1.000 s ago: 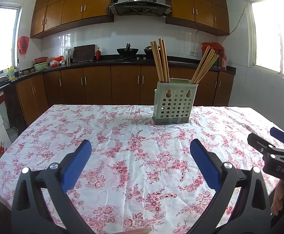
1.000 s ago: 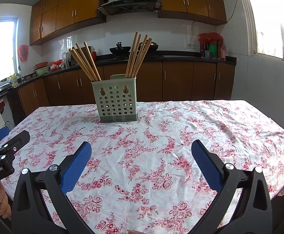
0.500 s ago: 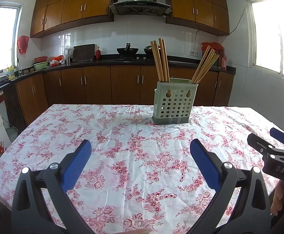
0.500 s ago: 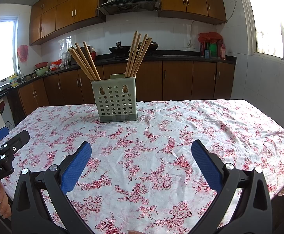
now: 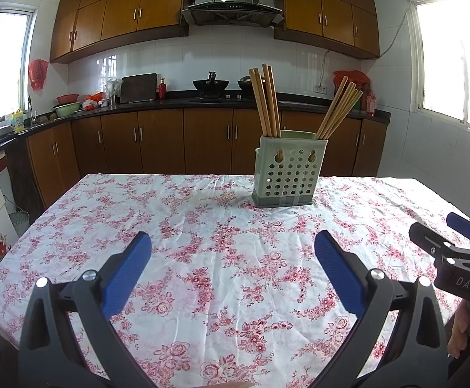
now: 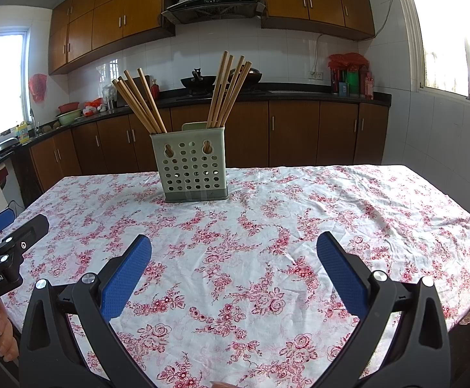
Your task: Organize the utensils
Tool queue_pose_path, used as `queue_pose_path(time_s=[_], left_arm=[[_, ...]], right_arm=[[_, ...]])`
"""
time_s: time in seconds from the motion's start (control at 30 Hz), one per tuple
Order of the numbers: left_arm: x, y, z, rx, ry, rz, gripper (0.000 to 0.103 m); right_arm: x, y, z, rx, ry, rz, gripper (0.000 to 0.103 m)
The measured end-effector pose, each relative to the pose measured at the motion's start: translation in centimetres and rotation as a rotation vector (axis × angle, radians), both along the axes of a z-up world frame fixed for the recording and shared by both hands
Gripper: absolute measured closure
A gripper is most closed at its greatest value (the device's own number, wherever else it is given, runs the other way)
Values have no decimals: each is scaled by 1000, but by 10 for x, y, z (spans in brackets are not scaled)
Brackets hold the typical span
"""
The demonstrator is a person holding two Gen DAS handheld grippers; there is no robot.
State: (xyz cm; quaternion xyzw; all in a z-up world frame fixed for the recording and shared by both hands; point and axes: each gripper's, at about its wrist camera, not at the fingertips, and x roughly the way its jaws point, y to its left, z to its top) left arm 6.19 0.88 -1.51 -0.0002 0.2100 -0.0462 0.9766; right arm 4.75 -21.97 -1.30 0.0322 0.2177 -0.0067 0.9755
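Observation:
A pale green perforated utensil holder (image 5: 288,173) (image 6: 191,165) stands upright at the far side of the table. Two bunches of wooden chopsticks (image 5: 265,102) (image 6: 141,102) stick out of it, one bunch leaning left and one leaning right (image 5: 339,111) (image 6: 230,89). My left gripper (image 5: 233,252) hovers open over the near part of the floral tablecloth, nothing between its blue pads. My right gripper (image 6: 234,253) is open too, with nothing in it. Both stay well short of the holder.
The table wears a white cloth with red flowers (image 5: 222,245) (image 6: 299,220). The other gripper shows at the edge of each view, right gripper (image 5: 454,258), left gripper (image 6: 5,245), with a hand below it. Brown kitchen cabinets and a counter (image 5: 170,139) run behind the table.

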Motion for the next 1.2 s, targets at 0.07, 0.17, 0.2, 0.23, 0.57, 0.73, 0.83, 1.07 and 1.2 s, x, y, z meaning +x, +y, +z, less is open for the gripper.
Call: queue_pose_path(time_s=[0.07, 0.17, 0.2, 0.23, 0.57, 0.73, 0.83, 1.07, 1.2], left_arm=[[0, 0, 0, 0, 1, 0, 4], [0, 0, 0, -1, 0, 1, 4], [0, 0, 0, -2, 0, 1, 4], [0, 0, 0, -3, 0, 2, 4], [0, -1, 0, -2, 0, 3, 4], [1, -1, 0, -2, 1, 2, 4], [0, -1, 1, -1, -3, 6, 4], [1, -1, 1, -3, 0, 5, 4], [0, -1, 1, -7, 3, 6, 4]], right_arm=[[0, 0, 0, 0, 0, 0, 2], [0, 0, 0, 0, 0, 1, 2], [0, 0, 0, 0, 1, 1, 2], [-1, 0, 0, 1, 0, 0, 2], [0, 0, 0, 1, 1, 0, 2], [0, 0, 0, 3, 2, 0, 2], [0, 0, 0, 4, 3, -1, 2], [0, 0, 0, 5, 3, -1, 2], [0, 0, 0, 6, 3, -1, 2]])
